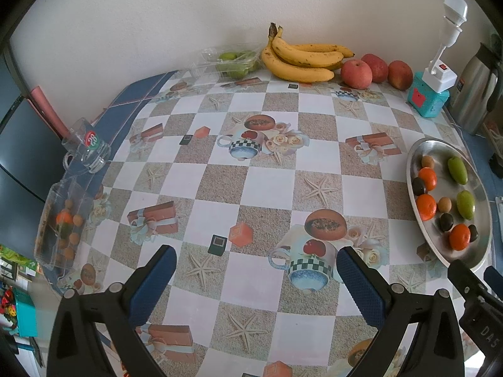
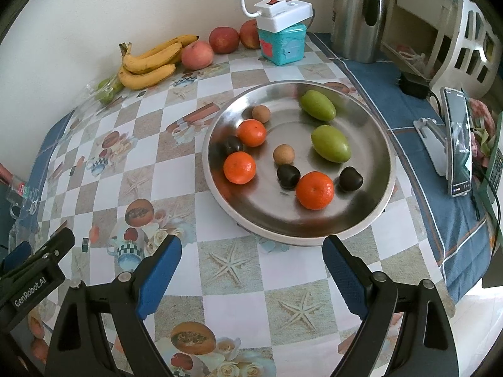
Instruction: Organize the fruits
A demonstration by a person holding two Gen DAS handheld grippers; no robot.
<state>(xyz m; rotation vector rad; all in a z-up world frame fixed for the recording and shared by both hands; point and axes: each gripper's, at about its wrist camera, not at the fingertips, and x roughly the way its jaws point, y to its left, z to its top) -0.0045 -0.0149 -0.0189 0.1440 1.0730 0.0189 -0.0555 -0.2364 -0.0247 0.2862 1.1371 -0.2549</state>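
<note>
A round steel plate holds three oranges, two green fruits, dark plums and small brown fruits. It also shows at the right in the left wrist view. My right gripper is open and empty, just in front of the plate's near rim. My left gripper is open and empty over the middle of the table. A clear box with small fruits lies at the left edge. Bananas and apples lie by the back wall.
A clear tray of green fruits stands left of the bananas. A teal box with a white lamp, a steel thermos, a glass mug and a phone on a stand stand around the checked tablecloth.
</note>
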